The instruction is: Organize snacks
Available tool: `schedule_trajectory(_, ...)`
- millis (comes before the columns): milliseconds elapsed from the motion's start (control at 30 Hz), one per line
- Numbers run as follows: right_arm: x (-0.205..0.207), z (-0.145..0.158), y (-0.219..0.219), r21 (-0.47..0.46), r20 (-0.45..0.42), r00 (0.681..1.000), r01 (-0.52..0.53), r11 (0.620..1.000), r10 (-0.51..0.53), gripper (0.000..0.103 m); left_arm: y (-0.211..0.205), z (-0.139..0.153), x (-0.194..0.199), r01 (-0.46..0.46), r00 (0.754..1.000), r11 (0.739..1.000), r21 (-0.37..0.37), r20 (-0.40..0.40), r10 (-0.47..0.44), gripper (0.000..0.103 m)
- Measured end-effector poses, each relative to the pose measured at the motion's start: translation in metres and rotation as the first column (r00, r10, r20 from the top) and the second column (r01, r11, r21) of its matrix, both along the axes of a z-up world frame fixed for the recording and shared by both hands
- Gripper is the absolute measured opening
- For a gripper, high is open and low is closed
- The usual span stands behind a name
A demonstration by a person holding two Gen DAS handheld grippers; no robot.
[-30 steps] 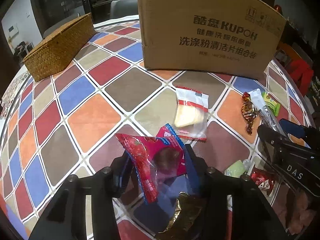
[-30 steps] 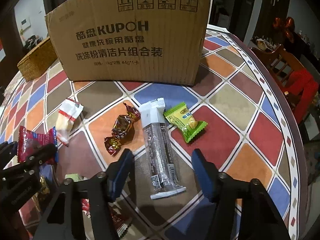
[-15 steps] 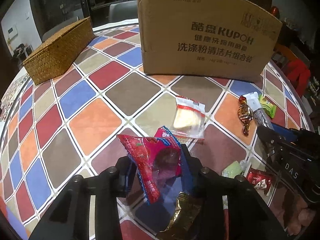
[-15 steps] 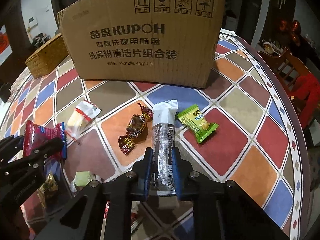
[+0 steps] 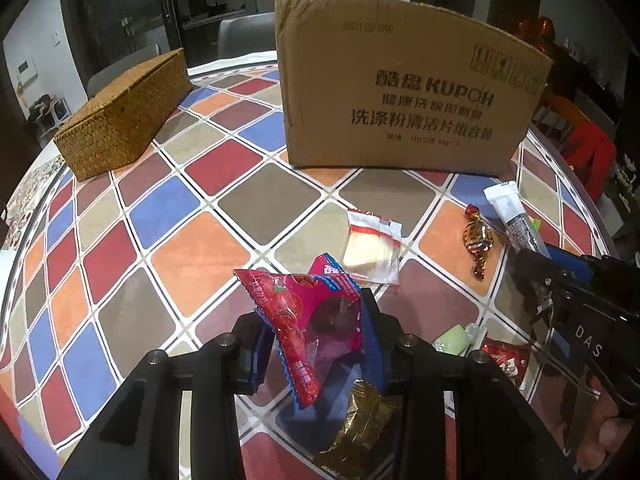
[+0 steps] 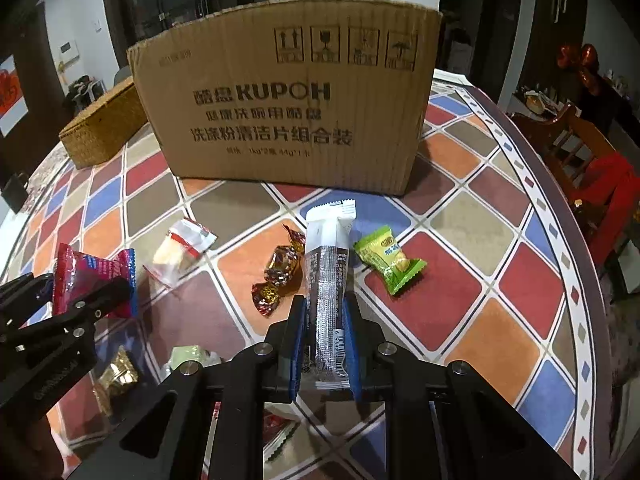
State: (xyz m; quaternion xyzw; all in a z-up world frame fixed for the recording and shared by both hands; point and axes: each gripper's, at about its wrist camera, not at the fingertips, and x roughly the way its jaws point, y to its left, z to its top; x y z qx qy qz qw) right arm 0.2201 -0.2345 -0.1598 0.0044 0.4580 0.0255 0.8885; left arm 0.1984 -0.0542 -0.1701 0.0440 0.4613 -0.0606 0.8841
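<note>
My left gripper [image 5: 312, 312] is shut on a red strawberry snack packet [image 5: 288, 300], held just above the chequered tablecloth [image 5: 192, 256]. In the right wrist view that packet [image 6: 92, 272] shows at the far left. My right gripper [image 6: 325, 304] is shut on the near end of a long white and silver bar packet [image 6: 328, 240], whose far end points towards the cardboard box [image 6: 288, 100]. The left wrist view shows the same bar [image 5: 508, 208] at the right, sticking out past the right gripper's fingers [image 5: 532, 276].
Loose on the table lie a clear packet with a pale biscuit [image 5: 372, 240], a brown-gold twisted candy [image 5: 478, 240], a green packet [image 6: 388, 260], a gold wrapper [image 5: 360, 420], a pale green candy [image 5: 452, 340] and a small red packet [image 5: 504, 360]. A wicker basket [image 5: 124, 116] stands at the back left.
My right gripper's jaws, open around the bar packet a second ago, have shut on it. My left gripper has squeezed the red packet a little tighter. Neither hand has shifted much.
</note>
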Motion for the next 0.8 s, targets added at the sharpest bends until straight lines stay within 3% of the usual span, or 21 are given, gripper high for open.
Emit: schedule_trajectory(800, -0.005, 0.050, -0.002, 0.018, 0.077, 0.997, 0.013, 1.000, -0.014, 0.019, 0.000, 0.050, 0.002, 0.012, 0.996, 1.000, 0.005, 0.086, -0.012, 0.039)
